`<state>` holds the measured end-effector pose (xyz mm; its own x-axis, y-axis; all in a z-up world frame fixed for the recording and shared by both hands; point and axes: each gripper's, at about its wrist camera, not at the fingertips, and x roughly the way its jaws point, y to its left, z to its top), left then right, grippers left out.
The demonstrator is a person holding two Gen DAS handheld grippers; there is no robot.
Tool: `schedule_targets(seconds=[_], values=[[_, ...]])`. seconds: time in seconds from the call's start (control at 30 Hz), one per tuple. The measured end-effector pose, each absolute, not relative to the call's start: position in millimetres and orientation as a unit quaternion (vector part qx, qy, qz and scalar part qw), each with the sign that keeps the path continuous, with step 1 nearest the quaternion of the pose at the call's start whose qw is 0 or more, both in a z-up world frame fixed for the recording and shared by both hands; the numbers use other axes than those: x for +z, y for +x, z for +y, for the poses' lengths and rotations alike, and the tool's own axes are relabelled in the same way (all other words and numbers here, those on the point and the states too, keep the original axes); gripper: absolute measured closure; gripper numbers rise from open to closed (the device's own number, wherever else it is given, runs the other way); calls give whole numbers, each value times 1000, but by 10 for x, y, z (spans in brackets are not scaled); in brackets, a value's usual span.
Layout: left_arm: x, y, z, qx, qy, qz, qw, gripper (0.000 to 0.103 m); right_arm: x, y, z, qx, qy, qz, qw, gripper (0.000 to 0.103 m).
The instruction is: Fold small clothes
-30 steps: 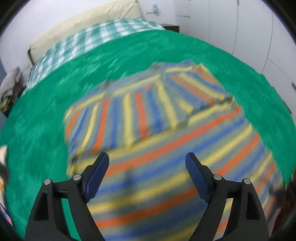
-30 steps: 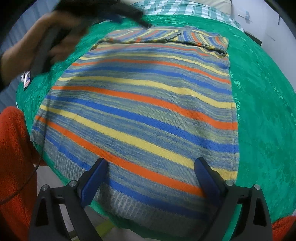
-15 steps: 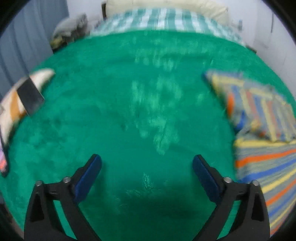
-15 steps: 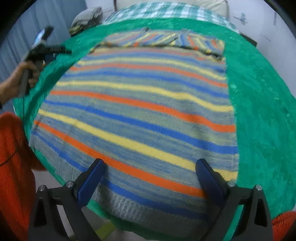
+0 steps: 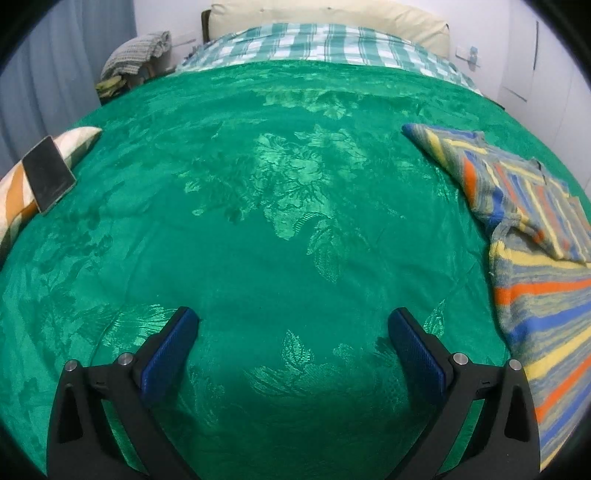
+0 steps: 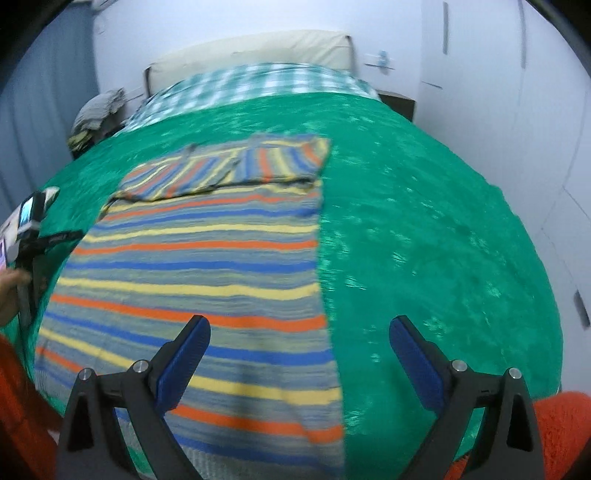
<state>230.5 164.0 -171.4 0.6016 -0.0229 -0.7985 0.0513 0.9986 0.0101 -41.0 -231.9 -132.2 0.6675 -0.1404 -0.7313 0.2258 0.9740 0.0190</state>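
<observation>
A striped sweater point(image 6: 207, 266) in blue, orange, yellow and grey lies flat on the green bedspread point(image 6: 424, 240), its sleeves folded across the far end. My right gripper point(image 6: 299, 332) is open and empty, hovering over the sweater's near right edge. My left gripper point(image 5: 293, 325) is open and empty over bare bedspread point(image 5: 258, 221), with the sweater point(image 5: 535, 258) off to its right. The left gripper also shows at the left edge of the right wrist view point(image 6: 33, 236), held in a hand.
A phone point(image 5: 48, 173) rests on a striped cushion point(image 5: 22, 199) at the bed's left edge. A checked sheet point(image 5: 325, 44) and a cream pillow point(image 5: 332, 14) lie at the head. A pile of clothes point(image 5: 133, 55) sits by the far left corner.
My left gripper has swung left off the sweater to bare bedspread. My right gripper has shifted right, from over the sweater's middle to its right edge. Both stayed open.
</observation>
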Motion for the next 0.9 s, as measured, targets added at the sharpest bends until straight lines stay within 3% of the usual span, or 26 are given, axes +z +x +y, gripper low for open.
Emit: schedule_targets(seconds=[0.4,0.9], values=[[-1720,2309,1671,-23,12,446,895,0,-1283,-358,-2545,-150,60,392,906,7],[-1722,2312,1674,-23,13,446,895,0,-1534,-117,-2219,-168,16,465,869,7]])
